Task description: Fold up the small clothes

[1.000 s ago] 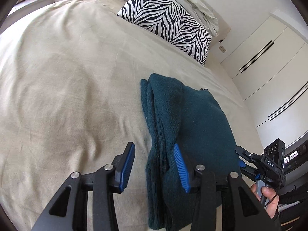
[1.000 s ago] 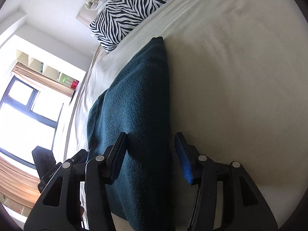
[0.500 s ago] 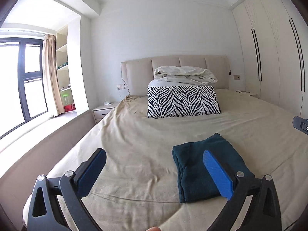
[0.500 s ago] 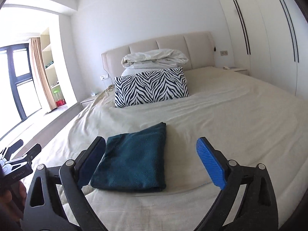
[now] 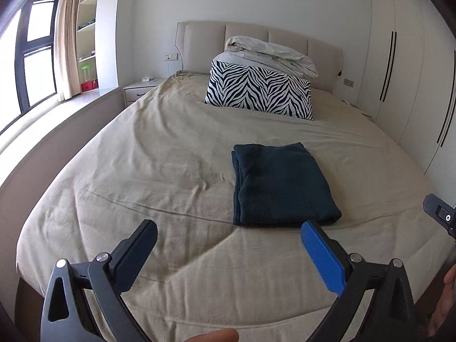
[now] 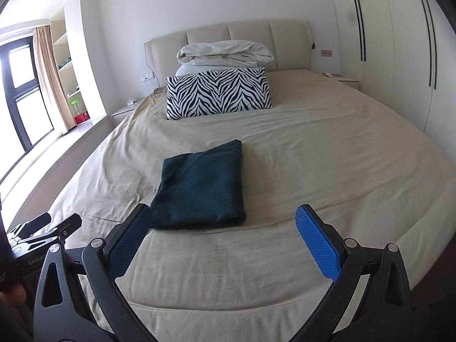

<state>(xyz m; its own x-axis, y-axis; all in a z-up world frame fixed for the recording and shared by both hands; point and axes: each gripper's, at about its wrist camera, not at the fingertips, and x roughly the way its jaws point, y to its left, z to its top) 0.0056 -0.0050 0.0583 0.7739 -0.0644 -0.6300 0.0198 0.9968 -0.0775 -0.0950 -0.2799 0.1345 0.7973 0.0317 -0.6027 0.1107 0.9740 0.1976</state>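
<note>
Both sets of jaws stand spread wide with nothing between them. My left gripper (image 5: pixel 228 242) hangs above the near part of the bed (image 5: pixel 142 171), and my right gripper (image 6: pixel 222 228) does likewise. From the right wrist view I see the left gripper's body low at the left edge. From the left wrist view a part of the right gripper shows at the far right edge. Past the fingertips lies the dark teal garment (image 5: pixel 280 183), folded into a neat rectangle, flat on the beige sheet and clear of both grippers. In the right view the same garment (image 6: pixel 202 188) sits just beyond my left finger. Further up the bed a zebra pillow (image 5: pixel 259 92) leans by a bundled white duvet (image 5: pixel 270 54) and the headboard (image 6: pixel 228 37). Wardrobe doors (image 6: pixel 399 42) line the right wall; a window (image 5: pixel 31 51) stands left.
</note>
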